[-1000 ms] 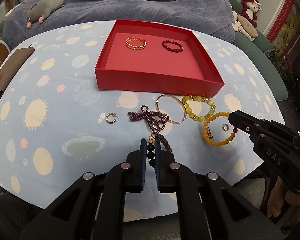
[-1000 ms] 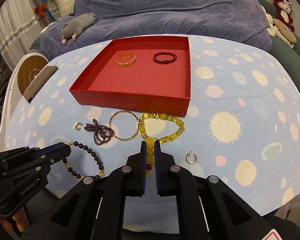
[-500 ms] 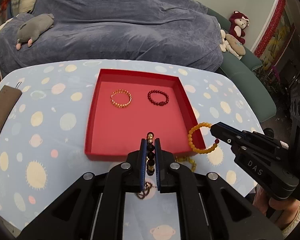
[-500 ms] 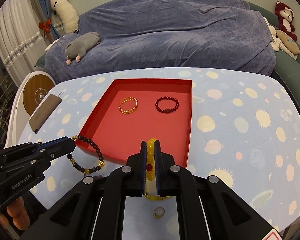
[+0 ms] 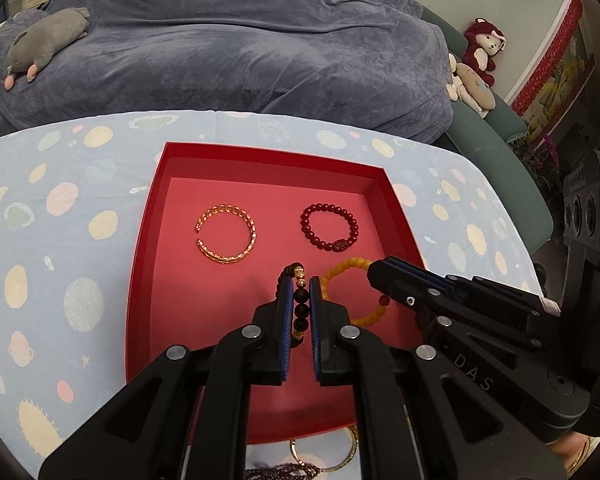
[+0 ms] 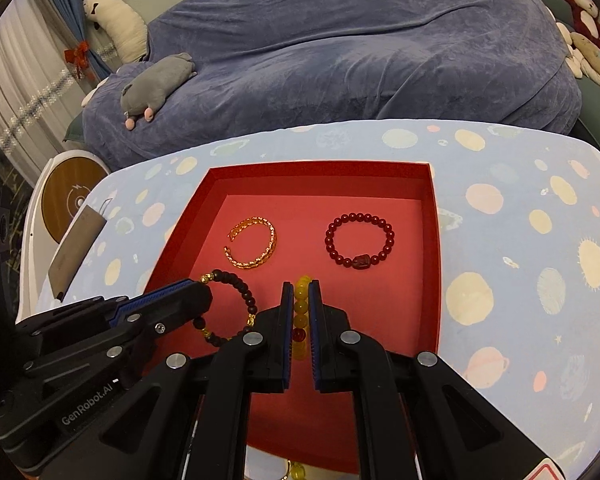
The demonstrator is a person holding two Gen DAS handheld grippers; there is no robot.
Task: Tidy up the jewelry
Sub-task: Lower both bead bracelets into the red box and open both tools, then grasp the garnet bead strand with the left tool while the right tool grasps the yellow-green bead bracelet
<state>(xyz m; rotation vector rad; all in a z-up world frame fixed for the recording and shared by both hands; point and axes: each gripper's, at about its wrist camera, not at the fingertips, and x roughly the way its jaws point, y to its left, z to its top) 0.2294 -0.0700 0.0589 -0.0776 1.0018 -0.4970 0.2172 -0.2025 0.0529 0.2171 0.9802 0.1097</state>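
Bracelets pinched in both tilted-down tools, left tool (image 5: 301, 294) and right tool (image 6: 300, 298), over the red tray (image 5: 148, 240)

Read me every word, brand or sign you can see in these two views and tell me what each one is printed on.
"DAS": white letters on the body of the right gripper, seen in the left wrist view.
"GenRobot.AI": white letters on the body of the left gripper, seen in the right wrist view.
A lightning-bolt sign: at the centre of the round wooden disc.
The label on the black speaker box at the right edge is too small to read.
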